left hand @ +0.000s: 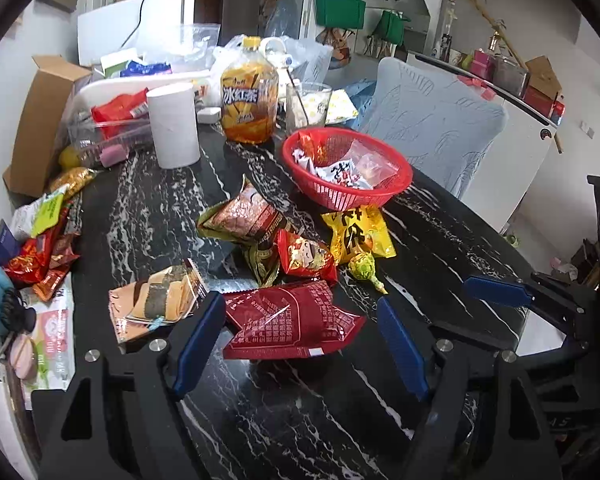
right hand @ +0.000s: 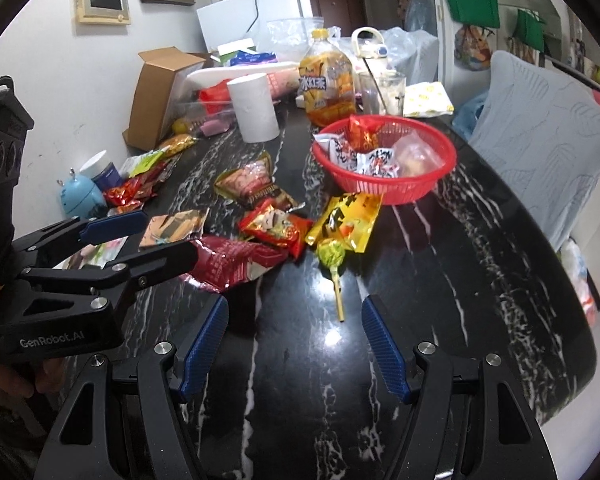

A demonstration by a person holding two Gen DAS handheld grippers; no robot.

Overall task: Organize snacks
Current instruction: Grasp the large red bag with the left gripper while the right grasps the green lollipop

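Left wrist view: the left tongs stand apart with nothing pinched, hanging just over the near end of a dark red packet that lies flat on the black marble bench. The packet's long axis runs roughly left to right across the view, its crinkled right end angled toward the right tongs, which also stand spread and grip nothing. In the right wrist view those right tongs straddle bare bench, with the lollipop just ahead: its wrapped head points away toward the basket and its stick runs back toward the tongs, nearly in line with them.

Beyond lie a rice-cracker packet, a small red packet touching the dark red one's far edge, a yellow packet and a brown packet. The red basket behind them already holds a few wrapped snacks.

As I judge it, the risks are these: a flat, slippery packet may skid ahead of the closing tongs rather than lift; the overlapping small red packet could be dragged along; the thin stick of the lollipop may roll or slip out; and the two tongs, working close together, could knock each other.
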